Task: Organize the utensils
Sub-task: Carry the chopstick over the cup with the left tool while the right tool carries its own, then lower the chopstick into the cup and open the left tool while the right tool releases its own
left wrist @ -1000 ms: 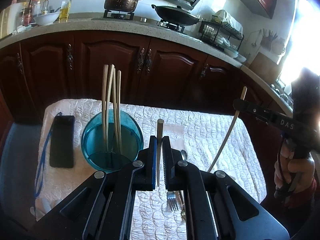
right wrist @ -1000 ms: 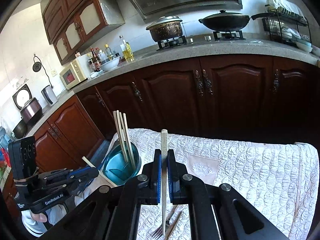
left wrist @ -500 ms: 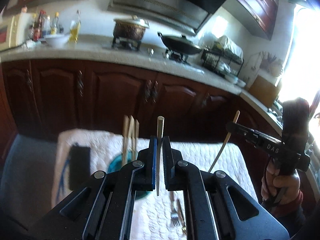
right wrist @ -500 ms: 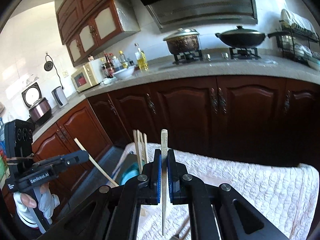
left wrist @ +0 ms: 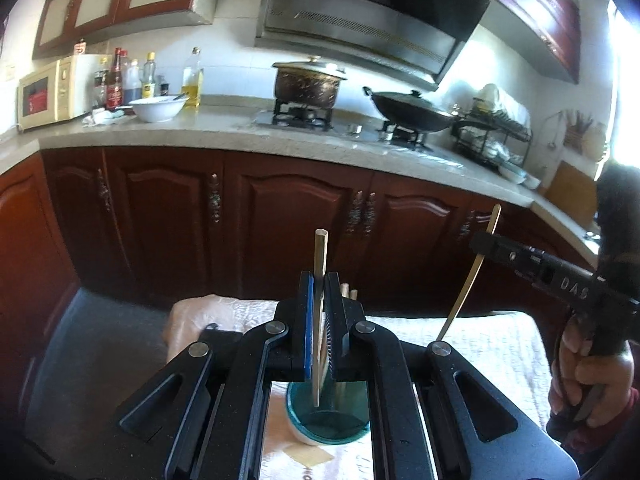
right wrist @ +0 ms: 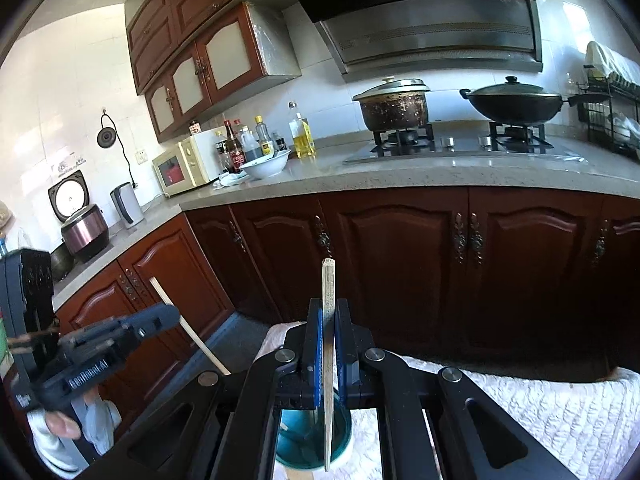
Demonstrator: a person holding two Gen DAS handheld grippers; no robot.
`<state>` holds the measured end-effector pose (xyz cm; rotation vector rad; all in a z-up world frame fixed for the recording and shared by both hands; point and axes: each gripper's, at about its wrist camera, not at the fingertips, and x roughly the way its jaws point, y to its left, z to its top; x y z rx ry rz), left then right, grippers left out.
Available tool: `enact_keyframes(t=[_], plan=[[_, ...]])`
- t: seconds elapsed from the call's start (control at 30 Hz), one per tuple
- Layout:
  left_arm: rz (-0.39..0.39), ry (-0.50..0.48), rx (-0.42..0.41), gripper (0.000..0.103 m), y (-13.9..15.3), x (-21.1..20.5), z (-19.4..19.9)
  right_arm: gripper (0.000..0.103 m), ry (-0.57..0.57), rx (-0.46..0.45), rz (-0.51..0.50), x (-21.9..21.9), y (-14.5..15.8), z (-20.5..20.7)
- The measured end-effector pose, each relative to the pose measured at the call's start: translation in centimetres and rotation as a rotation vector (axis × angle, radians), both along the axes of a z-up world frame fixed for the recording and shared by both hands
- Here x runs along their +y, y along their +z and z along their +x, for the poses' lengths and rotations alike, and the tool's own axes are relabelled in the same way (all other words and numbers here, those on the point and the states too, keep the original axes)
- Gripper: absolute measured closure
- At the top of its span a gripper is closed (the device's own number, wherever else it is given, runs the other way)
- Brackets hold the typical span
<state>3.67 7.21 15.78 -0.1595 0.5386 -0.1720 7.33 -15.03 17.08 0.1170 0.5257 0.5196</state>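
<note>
We hold one chopstick (left wrist: 320, 280) upright in each clamped hand-held gripper (left wrist: 319, 332), poised above the blue cup (left wrist: 328, 420) at six o'clock, ready to drop in.

Home kitchen, gas stove (right wrist: 460, 140), range hood (right wrist: 432, 36), wooden cabinets (right wrist: 400, 256), microwave (right wrist: 180, 168)

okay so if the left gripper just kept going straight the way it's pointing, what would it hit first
Probably the teal cup. The left gripper, shut on a chopstick, points forward and downward, and the cup sits just below its fingertips on the white quilted cloth. Depth is unclear; it might clear the cup and meet the cloth beyond.
</note>
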Motion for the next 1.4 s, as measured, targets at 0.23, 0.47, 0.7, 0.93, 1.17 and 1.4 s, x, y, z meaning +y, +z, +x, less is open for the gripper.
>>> enact_keyframes(t=[0.23,0.47,0.7,0.93,1.17,1.4], plan=[[0.014,0.02,0.076,0.099,-3.9,-0.1,2.0,0.098,-0.017,0.015,-0.057,2.9,-2.8,2.6],[0.016,0.014,0.13,0.099,-6.1,-0.7,2.9,0.098,-0.008,0.141,-0.045,3.1,-7.4,4.8],[0.015,0.007,0.164,0.099,-7.6,-1.5,3.7,0.098,0.0,0.202,-0.047,3.0,-10.0,5.5],[0.016,0.007,0.185,0.099,-8.6,-2.1,4.2,0.098,0.005,0.245,-0.064,3.1,-11.6,5.9],[0.024,0.01,0.186,0.099,-8.9,-2.4,4.4,0.098,0.006,0.27,-0.06,3.0,-11.9,6.3],[0.033,0.01,0.173,0.085,-8.6,-2.6,3.9,0.094,-0.001,0.326,-0.054,2.6,-12.4,6.5]])
